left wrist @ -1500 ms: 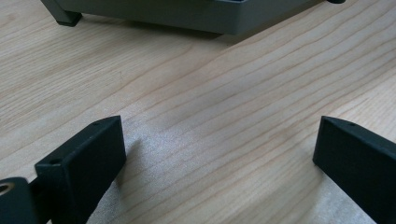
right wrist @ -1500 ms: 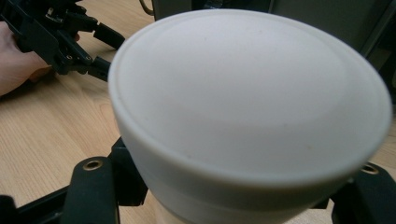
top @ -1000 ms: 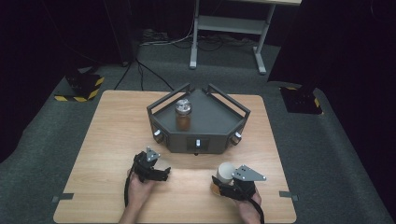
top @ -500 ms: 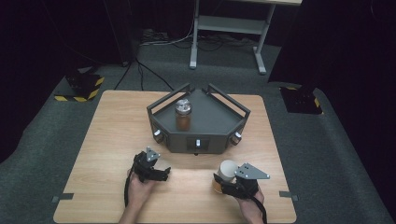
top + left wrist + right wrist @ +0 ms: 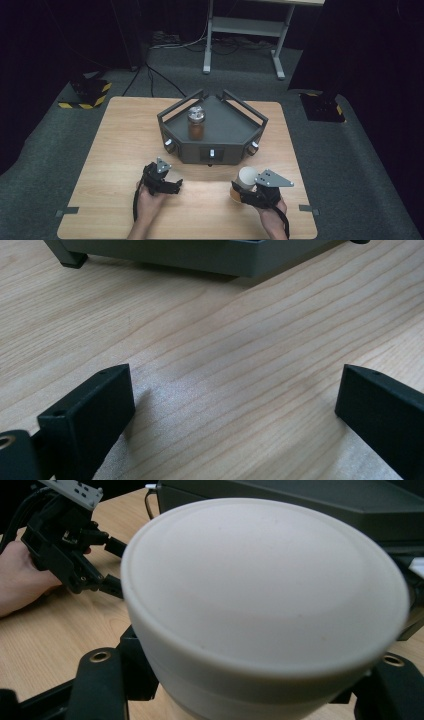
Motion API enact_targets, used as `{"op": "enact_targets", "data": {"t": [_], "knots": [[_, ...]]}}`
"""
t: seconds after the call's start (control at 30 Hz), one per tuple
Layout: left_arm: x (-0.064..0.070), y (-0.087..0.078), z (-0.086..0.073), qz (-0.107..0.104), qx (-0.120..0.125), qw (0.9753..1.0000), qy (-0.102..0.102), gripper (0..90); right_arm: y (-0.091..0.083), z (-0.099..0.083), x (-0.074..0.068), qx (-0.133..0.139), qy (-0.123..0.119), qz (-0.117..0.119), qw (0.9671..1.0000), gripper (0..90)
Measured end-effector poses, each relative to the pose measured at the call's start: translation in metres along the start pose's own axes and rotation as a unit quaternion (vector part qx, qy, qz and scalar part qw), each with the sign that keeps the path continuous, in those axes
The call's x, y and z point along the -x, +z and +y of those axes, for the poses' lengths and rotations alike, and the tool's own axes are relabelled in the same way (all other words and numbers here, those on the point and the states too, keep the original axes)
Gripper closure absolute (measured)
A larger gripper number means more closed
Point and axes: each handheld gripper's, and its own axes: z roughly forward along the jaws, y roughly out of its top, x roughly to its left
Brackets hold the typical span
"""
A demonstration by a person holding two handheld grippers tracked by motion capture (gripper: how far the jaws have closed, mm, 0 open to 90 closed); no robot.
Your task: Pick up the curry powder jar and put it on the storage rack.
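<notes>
A jar with a white lid [image 5: 246, 176] and brown contents is tilted in my right gripper [image 5: 240, 193], which is shut on it near the table's front right. In the right gripper view the white lid [image 5: 265, 595] looms close, with my black fingers [image 5: 100, 680] flanking the jar. A second jar [image 5: 196, 123], silver-lidded with brown contents, stands upright on the dark grey angular tray [image 5: 227, 131] at the table's middle. My left gripper [image 5: 175, 186] rests open at the front left; in the left gripper view its jaws [image 5: 235, 405] stand wide apart over bare wood.
The grey tray has raised rails, knobs on its front corners and a small light on its front face [image 5: 212, 152]. The tray's underside edge [image 5: 200, 255] lies just ahead of the left gripper. The person's hand and the left gripper [image 5: 75, 545] appear beyond the lid.
My right gripper has edged slightly right and away with the white-lidded jar. The left gripper and the jar on the tray have stayed put.
</notes>
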Motion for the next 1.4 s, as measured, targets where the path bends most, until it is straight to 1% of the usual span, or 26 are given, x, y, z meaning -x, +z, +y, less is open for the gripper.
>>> {"op": "enact_targets", "data": {"t": [0.2, 0.37, 0.47, 0.8, 1.1, 1.3, 1.4], "knots": [[0.0, 0.0, 0.0, 0.0, 0.0, 1.0, 0.0, 2.5, -0.005, 0.012, 0.005, 0.007, -0.002, 0.001, 1.0, 35.4], [0.0, 0.0, 0.0, 0.0, 0.0, 1.0, 0.0, 2.5, -0.008, 0.027, 0.01, 0.011, -0.006, 0.003, 0.9999, 35.4], [0.0, 0.0, 0.0, 0.0, 0.0, 1.0, 0.0, 2.5, -0.009, 0.037, 0.014, 0.012, -0.005, 0.002, 0.9999, 35.4], [0.0, 0.0, 0.0, 0.0, 0.0, 1.0, 0.0, 2.5, -0.009, 0.068, 0.024, 0.021, -0.012, 0.004, 0.9997, 35.4], [0.0, 0.0, 0.0, 0.0, 0.0, 1.0, 0.0, 2.5, -0.003, 0.095, 0.033, 0.028, -0.018, 0.0, 0.9994, 35.4], [0.0, 0.0, 0.0, 0.0, 0.0, 1.0, 0.0, 2.5, 0.005, 0.118, 0.04, 0.041, -0.013, -0.003, 0.9991, 35.4], [0.0, 0.0, 0.0, 0.0, 0.0, 1.0, 0.0, 2.5, 0.011, 0.132, 0.043, 0.043, -0.01, -0.008, 0.999, 35.4]]}}
